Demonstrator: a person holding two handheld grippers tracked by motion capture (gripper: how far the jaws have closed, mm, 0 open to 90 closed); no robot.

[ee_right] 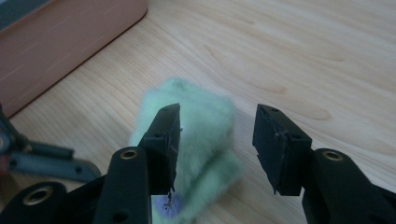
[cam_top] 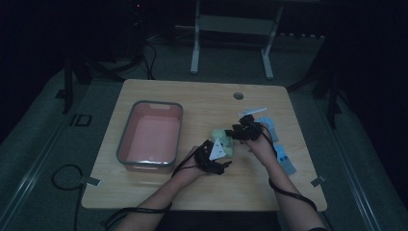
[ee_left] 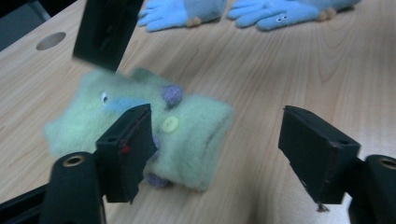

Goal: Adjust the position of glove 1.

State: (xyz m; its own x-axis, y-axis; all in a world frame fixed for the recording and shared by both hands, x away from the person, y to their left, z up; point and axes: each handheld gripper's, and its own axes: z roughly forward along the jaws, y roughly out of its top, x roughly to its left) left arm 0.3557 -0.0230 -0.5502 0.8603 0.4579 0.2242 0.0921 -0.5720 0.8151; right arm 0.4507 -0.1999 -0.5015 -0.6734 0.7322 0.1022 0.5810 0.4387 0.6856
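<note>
A pink tub [cam_top: 150, 134] sits well left of both tongs. The left gripper [ee_left: 219, 140] is held wide, gripping nothing, with the folded green glove [ee_left: 187, 135] between its jaws, seemingly against one pad. The right gripper [ee_right: 217, 142] hangs half open over the glove, blue gloves [cam_top: 281, 156] just beyond.

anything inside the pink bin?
The pink bin looks bare: in the high view its floor and walls show nothing lying in it. The near inner wall is hidden by the rim. The green gloves lie folded on the table beside it.
</note>
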